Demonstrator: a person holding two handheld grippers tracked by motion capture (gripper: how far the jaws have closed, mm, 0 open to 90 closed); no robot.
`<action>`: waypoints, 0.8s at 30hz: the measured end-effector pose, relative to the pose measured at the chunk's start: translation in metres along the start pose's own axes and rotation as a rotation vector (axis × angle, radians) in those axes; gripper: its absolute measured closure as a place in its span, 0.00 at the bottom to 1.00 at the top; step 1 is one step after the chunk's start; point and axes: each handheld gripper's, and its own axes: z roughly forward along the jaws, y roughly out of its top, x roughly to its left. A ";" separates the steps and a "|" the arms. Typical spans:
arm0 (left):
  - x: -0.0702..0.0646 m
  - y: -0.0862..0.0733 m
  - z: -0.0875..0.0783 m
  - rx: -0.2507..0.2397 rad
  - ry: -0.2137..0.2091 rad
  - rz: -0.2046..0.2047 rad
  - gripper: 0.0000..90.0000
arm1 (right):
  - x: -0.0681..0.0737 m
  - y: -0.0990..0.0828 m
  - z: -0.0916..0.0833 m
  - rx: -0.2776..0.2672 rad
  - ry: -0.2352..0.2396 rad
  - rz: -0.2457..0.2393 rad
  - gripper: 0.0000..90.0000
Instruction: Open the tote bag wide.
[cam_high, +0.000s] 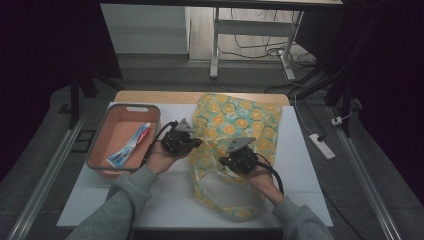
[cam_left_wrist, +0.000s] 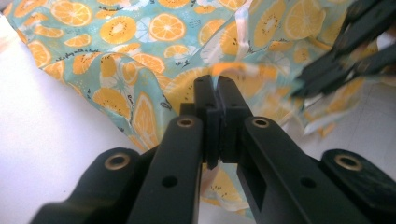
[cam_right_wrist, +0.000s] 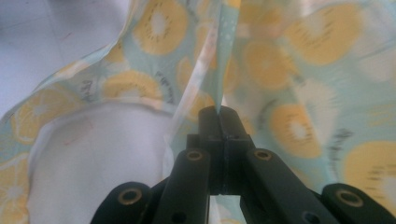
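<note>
A cloth tote bag printed with orange slices on teal lies on the white table top, its handles looped toward the front edge. My left gripper is at the bag's left rim, its jaws shut on a fold of the cloth. My right gripper sits at the bag's mouth, a little nearer the front, and it too is shut on a thin edge of the fabric. The other gripper's black jaws show blurred at the upper right of the left gripper view.
An orange bin stands at the left of the table with a toothpaste tube lying in it. A power strip and cables lie on the floor to the right. Desk legs stand beyond the table.
</note>
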 end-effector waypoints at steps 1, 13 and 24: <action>-0.001 -0.001 -0.002 0.001 0.003 0.007 0.91 | -0.001 0.003 -0.007 -0.015 -0.015 -0.005 1.00; -0.020 -0.001 -0.014 -0.052 0.009 0.072 0.54 | -0.067 0.039 -0.045 -0.115 -0.217 0.037 1.00; -0.022 -0.005 -0.009 -0.029 -0.026 0.081 0.50 | -0.150 -0.017 0.029 0.063 -0.146 0.280 1.00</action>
